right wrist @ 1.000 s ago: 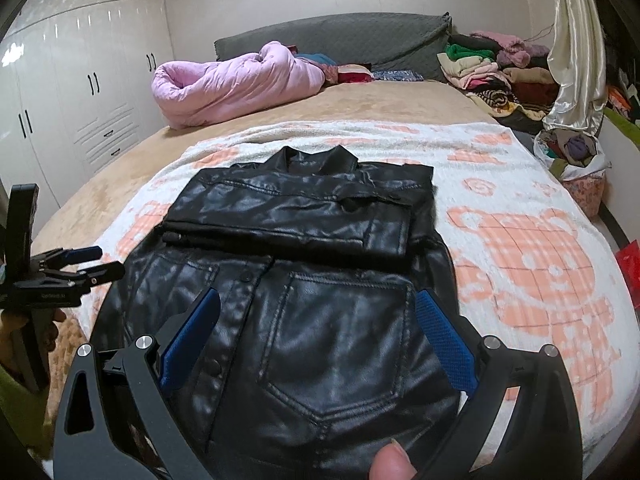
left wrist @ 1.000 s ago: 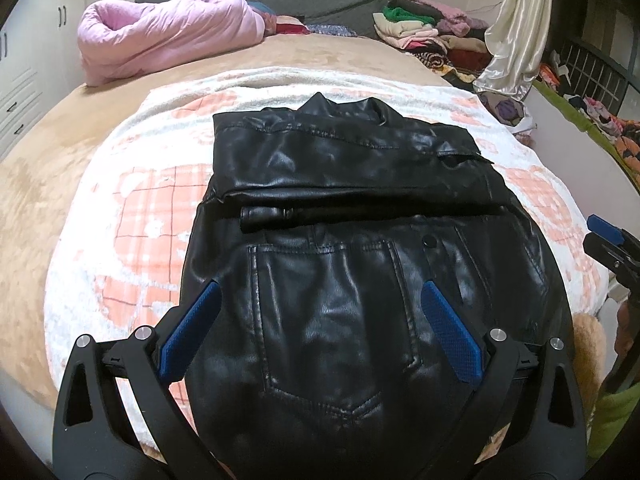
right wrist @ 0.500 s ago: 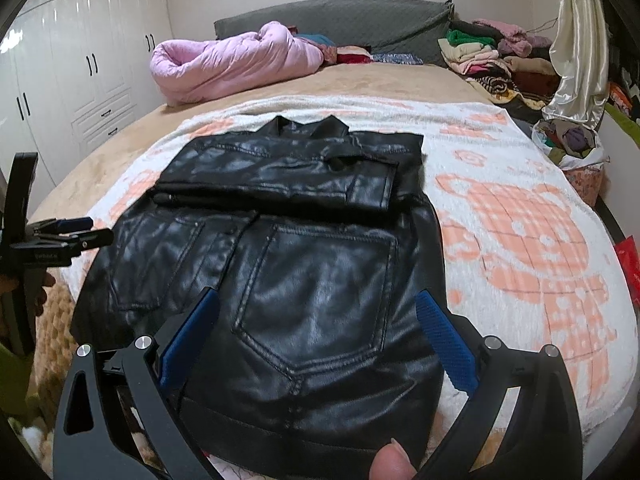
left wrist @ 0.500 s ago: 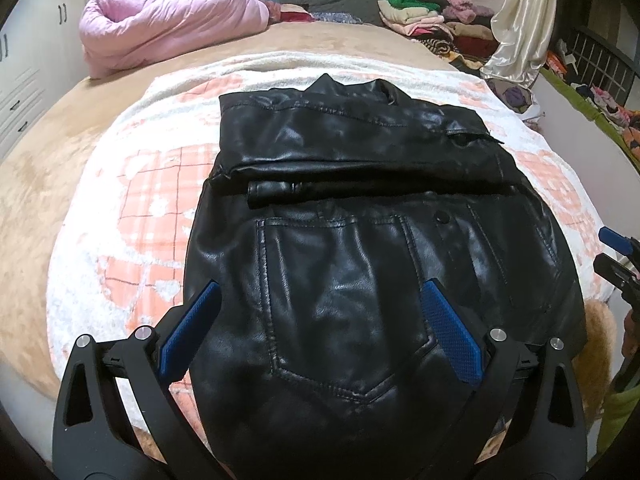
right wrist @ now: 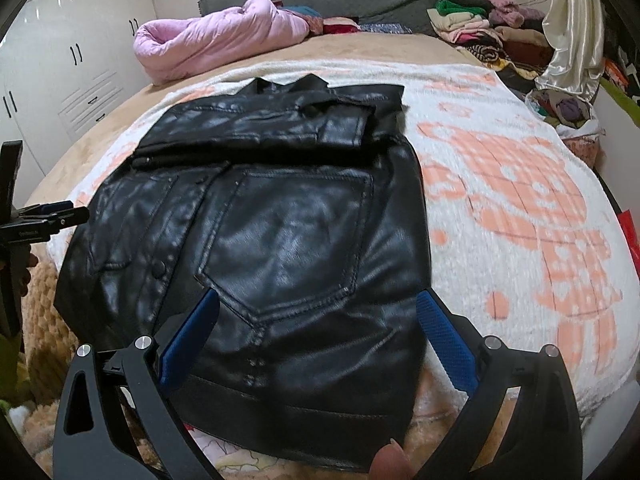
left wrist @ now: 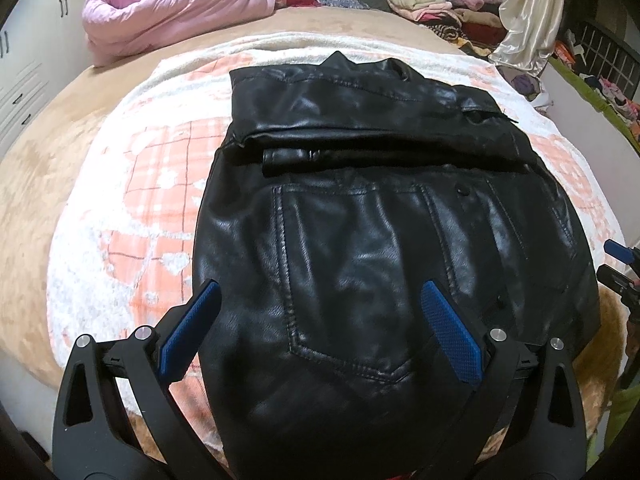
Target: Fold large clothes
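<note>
A black leather jacket (left wrist: 380, 240) lies on the white and pink blanket (left wrist: 132, 208) on the bed, its sleeves folded across the upper part. It also shows in the right wrist view (right wrist: 280, 232). My left gripper (left wrist: 320, 324) is open and empty, hovering over the jacket's near hem, left side. My right gripper (right wrist: 320, 332) is open and empty over the hem's right side. The left gripper also shows at the left edge of the right wrist view (right wrist: 48, 216); the right gripper shows at the right edge of the left wrist view (left wrist: 620, 264).
A pink quilt (left wrist: 172, 12) lies bundled at the head of the bed. Stacked folded clothes (right wrist: 480, 24) sit at the far right. A white wardrobe (right wrist: 60, 60) stands on the left. A bag of clothes (right wrist: 560, 108) is beside the bed.
Both grippers have drawn back and lowered toward the jacket's near hem, so the hem now lies between the fingers. The jacket has not moved.
</note>
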Action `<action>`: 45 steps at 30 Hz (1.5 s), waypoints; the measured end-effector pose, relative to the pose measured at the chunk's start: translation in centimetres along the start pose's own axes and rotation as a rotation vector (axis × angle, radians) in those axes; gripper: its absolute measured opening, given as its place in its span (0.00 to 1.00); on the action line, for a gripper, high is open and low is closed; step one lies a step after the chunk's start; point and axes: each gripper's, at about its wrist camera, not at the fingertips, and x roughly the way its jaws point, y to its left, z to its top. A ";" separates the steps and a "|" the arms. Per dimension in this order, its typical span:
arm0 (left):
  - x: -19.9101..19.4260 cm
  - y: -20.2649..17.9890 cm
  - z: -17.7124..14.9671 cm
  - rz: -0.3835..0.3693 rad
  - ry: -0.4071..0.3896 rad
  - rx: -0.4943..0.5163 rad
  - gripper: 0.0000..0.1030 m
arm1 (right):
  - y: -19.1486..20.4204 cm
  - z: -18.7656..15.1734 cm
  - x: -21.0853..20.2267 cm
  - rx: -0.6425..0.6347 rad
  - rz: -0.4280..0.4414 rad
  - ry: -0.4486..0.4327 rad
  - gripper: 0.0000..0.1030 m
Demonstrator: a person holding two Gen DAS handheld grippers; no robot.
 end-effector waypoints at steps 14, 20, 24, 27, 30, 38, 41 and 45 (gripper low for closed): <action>1.0 2.0 -1.7 0.013 0.053 -0.042 0.91 | -1.3 -2.4 1.9 0.006 0.007 0.116 0.95; 1.1 3.1 -2.6 0.014 0.070 -0.066 0.91 | -1.7 -3.0 2.3 0.010 0.040 0.135 0.95; 0.8 3.9 -3.3 0.016 0.077 -0.081 0.91 | -1.6 -3.3 2.3 -0.006 0.048 0.147 0.95; 0.7 4.6 -3.9 0.011 0.082 -0.095 0.91 | -1.4 -3.7 2.1 -0.024 0.049 0.153 0.95; 0.8 5.3 -4.6 -0.004 0.102 -0.108 0.91 | -1.2 -4.0 1.9 -0.034 0.050 0.155 0.95; 0.3 6.3 -7.4 -0.104 0.115 -0.179 0.60 | -0.8 -4.6 1.3 -0.049 0.053 0.165 0.95; -0.1 5.9 -8.2 -0.100 0.111 -0.172 0.55 | -0.7 -4.8 1.1 -0.055 0.054 0.172 0.95; -0.7 5.9 -8.9 -0.110 0.115 -0.168 0.52 | -0.6 -5.3 0.8 -0.062 0.054 0.183 0.95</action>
